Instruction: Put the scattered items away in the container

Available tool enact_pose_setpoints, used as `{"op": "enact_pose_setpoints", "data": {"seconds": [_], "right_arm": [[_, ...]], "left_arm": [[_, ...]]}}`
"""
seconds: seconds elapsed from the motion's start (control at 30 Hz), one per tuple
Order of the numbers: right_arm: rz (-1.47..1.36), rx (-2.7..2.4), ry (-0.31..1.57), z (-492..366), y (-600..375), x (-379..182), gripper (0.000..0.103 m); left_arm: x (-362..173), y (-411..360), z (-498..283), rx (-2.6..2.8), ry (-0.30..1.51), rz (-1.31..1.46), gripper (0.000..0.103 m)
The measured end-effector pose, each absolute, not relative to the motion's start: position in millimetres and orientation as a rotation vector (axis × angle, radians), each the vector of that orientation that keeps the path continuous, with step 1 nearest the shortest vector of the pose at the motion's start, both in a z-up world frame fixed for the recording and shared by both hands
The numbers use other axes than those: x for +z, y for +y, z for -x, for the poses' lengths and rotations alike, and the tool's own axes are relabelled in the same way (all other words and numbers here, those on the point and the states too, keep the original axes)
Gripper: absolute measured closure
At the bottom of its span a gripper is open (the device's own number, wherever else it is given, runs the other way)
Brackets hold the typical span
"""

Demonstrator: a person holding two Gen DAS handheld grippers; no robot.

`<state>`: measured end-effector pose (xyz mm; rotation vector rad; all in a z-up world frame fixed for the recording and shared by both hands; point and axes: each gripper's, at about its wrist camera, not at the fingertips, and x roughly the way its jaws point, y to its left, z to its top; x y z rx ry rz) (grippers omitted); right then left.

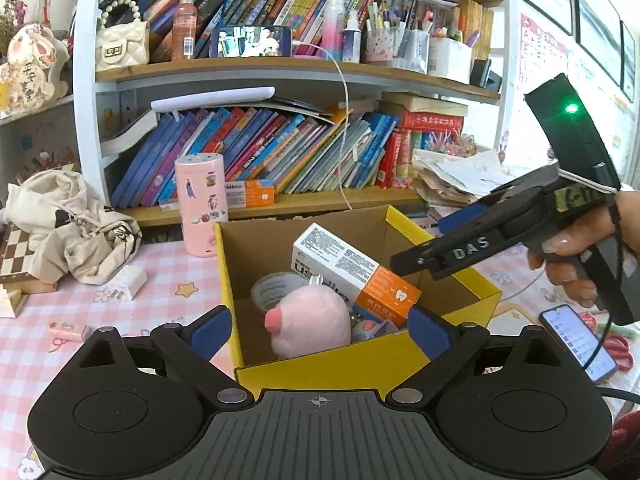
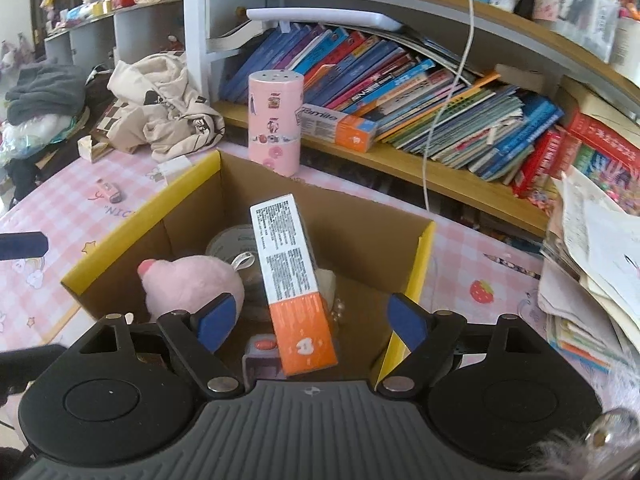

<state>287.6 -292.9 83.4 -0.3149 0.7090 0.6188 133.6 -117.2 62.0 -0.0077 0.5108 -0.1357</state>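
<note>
Right wrist view looks down into an open cardboard box with yellow edges, standing on a surface covered in pink checked cloth. Inside the box lie a pink plush toy, a roll of tape and a long white and orange toothpaste carton that leans tilted across the other things, its orange end nearest the camera. The right tool hangs just above that orange end with its blue-padded fingers apart and nothing between them, so the carton looks just set down.

Left wrist view shows the same box from the other side. The left tool sits low at the near wall of the box, fingers spread wide and empty.

Judging by this, the step in hand is the drop of the carton into the box. Some things seem left on the surface: a small pink stick-shaped item to the left of the box and a small white block near a crumpled cream garment. The next move probably calls for the left tool to swing left, well away from the box, and close on one of these.
</note>
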Motion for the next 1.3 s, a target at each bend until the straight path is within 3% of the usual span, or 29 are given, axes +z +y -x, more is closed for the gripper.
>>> {"op": "enact_pose_setpoints", "data": {"seconds": [0.6, 1.3], "right_arm": [[0.281, 0.395, 0.682, -195, -270, 82, 0.015], [0.359, 0.379, 0.777, -79, -174, 24, 0.008]], "left_arm": [[58, -40, -82, -0.141, 0.525, -0.003, 0.007], [45, 21, -28, -0.188, 0.589, -0.042, 0.007]]}}
